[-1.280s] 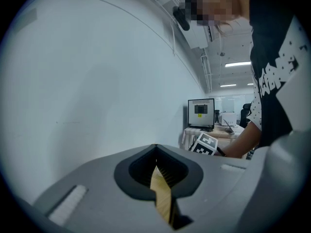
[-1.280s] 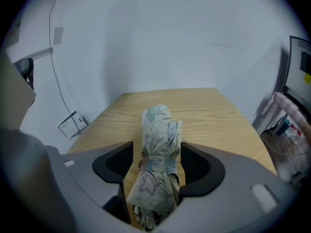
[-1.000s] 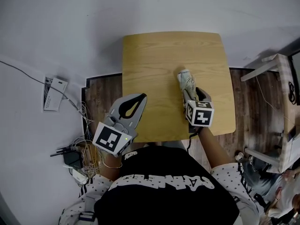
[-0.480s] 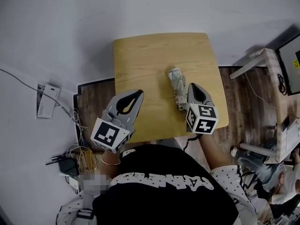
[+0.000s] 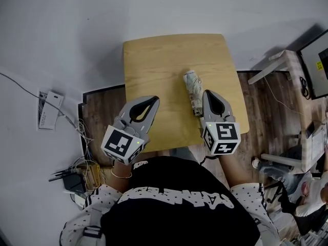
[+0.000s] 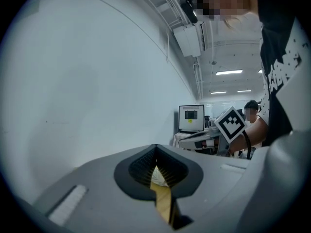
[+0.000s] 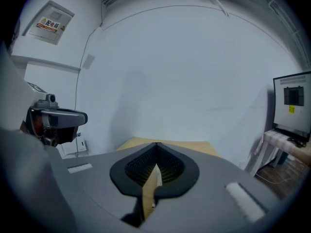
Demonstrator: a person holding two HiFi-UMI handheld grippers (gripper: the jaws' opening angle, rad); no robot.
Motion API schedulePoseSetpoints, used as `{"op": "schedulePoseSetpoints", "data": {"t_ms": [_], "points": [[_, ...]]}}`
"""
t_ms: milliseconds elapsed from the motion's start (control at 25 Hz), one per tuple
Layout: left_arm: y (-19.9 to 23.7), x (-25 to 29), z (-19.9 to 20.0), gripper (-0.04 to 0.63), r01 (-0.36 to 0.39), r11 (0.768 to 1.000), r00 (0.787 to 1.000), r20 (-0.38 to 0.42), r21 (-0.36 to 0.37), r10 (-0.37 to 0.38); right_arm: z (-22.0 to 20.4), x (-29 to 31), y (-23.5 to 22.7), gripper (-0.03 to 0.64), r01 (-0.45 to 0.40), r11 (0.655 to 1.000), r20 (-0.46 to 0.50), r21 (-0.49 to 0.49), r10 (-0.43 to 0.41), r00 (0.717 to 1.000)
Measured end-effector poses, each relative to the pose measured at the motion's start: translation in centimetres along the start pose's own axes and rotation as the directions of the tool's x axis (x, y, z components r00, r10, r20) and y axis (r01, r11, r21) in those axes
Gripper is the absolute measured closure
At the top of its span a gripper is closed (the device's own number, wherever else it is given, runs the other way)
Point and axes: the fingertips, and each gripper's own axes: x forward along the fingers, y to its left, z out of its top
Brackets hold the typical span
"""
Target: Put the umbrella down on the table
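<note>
light wood covers the small square tabletop (image 5: 159, 65), which is set against a white wall (image 5: 102, 14) and stands on a dark wooden floor (image 5: 105, 106). the folded umbrella (image 5: 193, 92), pale with a mottled print, is laid flat on the right half of the tabletop, its length running from near the tabletop's middle toward the near edge, and it is gripped by nothing. the right hand-held gripper (image 5: 209, 93) is held over the near right part of the tabletop, just beside the umbrella's near end on the right; its jaws are closed tip to tip and empty, and in the right gripper view only a strip of the tabletop is seen through the gap behind the joined tips. whether its side touches the umbrella cannot be told. the left hand-held gripper (image 5: 155, 99) is held over the near left edge of the tabletop, well apart from the umbrella; its jaws are likewise closed with nothing between them, and in the left gripper view a sliver of the tabletop and a pale scrap are seen through the same gap. a marker cube (image 5: 121, 144) is carried at the back of the left hand-held gripper, off the near edge of the tabletop, and another at the back of the right one. a tangle of cables (image 5: 88, 164) lies on the floor to the left of the tabletop, and a monitor (image 5: 318, 60) is seen to the right of the tabletop.
</note>
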Motion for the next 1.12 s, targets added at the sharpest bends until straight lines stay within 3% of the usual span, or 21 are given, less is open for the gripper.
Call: {"op": "schedulePoseSetpoints", "data": {"t_ms": [360, 1120], "points": [[-1.6, 0.1, 0.5, 0.597, 0.029, 0.999, 1.0, 0.001, 0.015, -0.029, 1.5, -2.6, -0.3, 0.605, -0.003, 0.999, 0.067, 0.039, 0.0, 0.998], [-2.6, 0.8, 0.4, 0.597, 0.064, 0.998, 0.998, -0.004, 0.026, -0.064, 1.1, -3.7, -1.2, 0.606, 0.022, 0.998, 0.068, 0.052, -0.025, 0.997]]}}
